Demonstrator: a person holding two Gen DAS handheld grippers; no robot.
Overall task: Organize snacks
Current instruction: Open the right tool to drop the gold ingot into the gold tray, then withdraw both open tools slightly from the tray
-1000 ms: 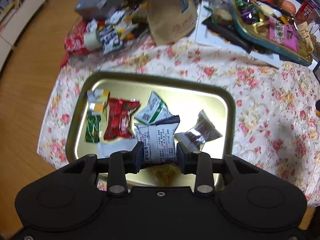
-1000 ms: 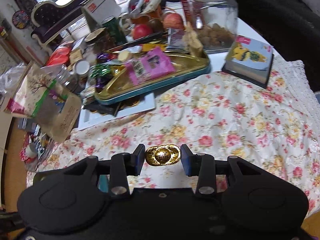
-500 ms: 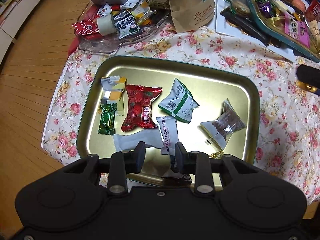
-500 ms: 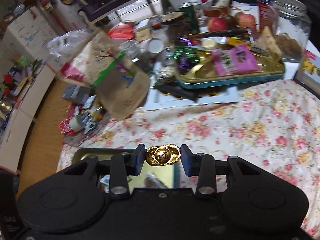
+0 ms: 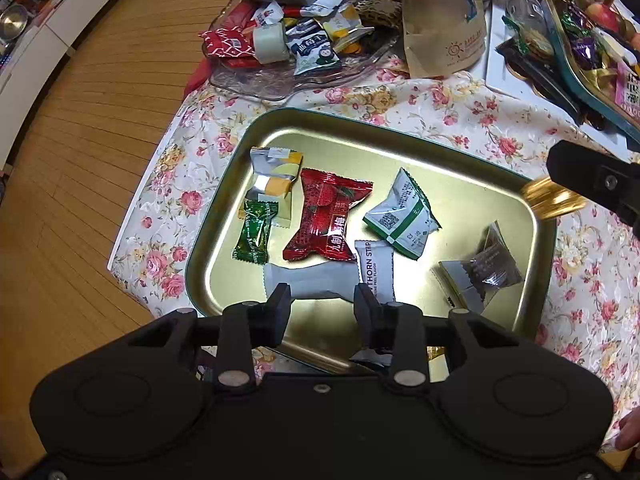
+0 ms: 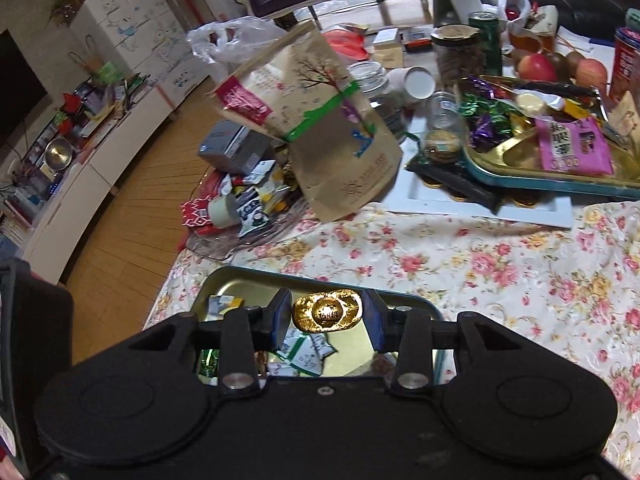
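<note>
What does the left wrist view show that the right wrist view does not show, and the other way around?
Only the left wrist view shows the whole gold tray with all its snacks laid out, such as the red packet and the dark packet, and the open, empty left gripper above it.

Only the right wrist view shows the gold candy's face between the fingers of the right gripper, the apples, the jars and the room behind.

Both show the tray, the green candy, the paper bag and the floral cloth.

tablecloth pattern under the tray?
Pink, red and yellow roses on a cream tablecloth; clearest in the left wrist view, around the gold tray.
</note>
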